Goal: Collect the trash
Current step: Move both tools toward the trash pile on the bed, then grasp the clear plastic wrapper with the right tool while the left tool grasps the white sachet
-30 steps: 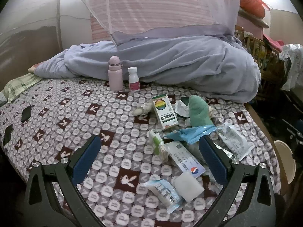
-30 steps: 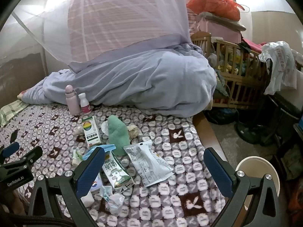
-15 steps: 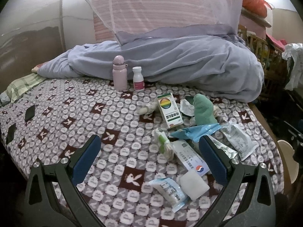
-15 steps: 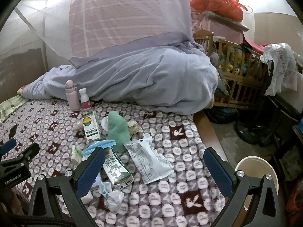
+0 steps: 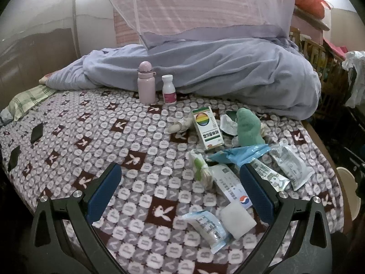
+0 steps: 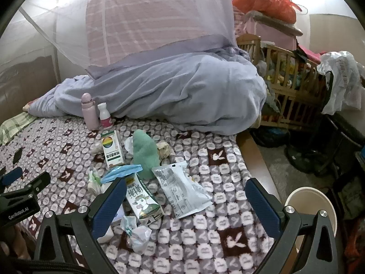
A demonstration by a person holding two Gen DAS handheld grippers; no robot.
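Both tongs released, empty. My right tongs hung above the trash pile on the bed. White wrapper lay just right of the milk carton, long axis running away from me; right tongs nearer than left tongs.

"GenRobot.AI" — left gripper body, "P" letters — blanket

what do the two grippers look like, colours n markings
Both match: the left gripper and right gripper each have a black, open-framed plastic body with silver screw heads and two flat fingers faced with ribbed dark blue pads. In the right wrist view, the left gripper's black body carries white "GenRobot.AI" lettering. No sleeves visible.
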